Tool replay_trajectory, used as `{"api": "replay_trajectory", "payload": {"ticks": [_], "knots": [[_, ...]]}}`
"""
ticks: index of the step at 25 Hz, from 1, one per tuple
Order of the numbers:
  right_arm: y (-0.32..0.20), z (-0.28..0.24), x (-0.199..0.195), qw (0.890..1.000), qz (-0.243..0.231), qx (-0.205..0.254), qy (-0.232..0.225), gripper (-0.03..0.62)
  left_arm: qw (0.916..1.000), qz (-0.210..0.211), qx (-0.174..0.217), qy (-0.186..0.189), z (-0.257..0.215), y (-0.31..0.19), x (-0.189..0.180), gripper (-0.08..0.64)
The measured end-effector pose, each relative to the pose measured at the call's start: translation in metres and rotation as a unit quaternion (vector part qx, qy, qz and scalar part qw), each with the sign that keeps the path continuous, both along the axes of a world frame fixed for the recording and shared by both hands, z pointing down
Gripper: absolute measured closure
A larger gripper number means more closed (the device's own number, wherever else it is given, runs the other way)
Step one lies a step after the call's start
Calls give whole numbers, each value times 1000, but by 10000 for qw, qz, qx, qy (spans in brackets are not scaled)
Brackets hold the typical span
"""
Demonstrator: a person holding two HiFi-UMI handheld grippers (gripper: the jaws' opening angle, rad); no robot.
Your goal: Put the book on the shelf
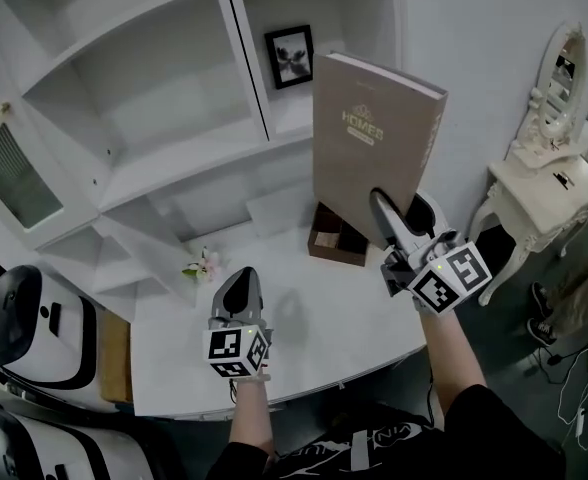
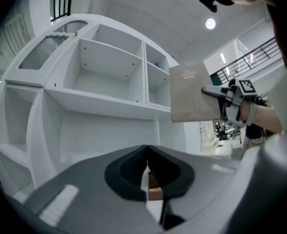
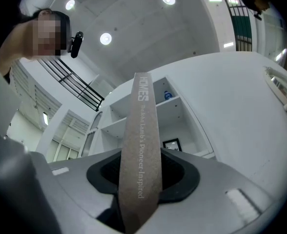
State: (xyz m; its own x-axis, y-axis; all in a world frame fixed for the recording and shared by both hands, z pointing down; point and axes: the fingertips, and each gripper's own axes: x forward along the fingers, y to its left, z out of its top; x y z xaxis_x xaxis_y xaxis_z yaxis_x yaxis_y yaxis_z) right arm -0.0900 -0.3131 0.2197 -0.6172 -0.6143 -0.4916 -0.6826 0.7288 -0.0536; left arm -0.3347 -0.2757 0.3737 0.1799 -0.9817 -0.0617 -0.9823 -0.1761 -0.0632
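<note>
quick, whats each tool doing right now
Left tool: closed, empty.
Right tool: closed on the book.

White table (image 1: 324,338) with brown box (image 1: 336,238), flowers (image 1: 202,266)

Your left gripper (image 2: 147,152) has its two jaws shut tight together (a little brown box (image 2: 154,191) peeks out low behind them), and past it you see the big white shelf (image 2: 104,104) and your right gripper (image 2: 213,91) holding the tan book (image 2: 192,94) up beside the shelf.
</note>
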Motion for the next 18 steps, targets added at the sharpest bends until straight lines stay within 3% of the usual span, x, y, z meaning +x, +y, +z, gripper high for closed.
{"api": "replay_trajectory", "payload": {"ticks": [6, 18], "knots": [[-11, -47, -2, 9984, 244, 501, -86, 417, 10000, -2, -32, -7, 3, -7, -7, 560], [-63, -114, -12, 9952, 493, 842, -73, 417, 9992, 50, 380, -112, -35, -53, -8, 560]]}}
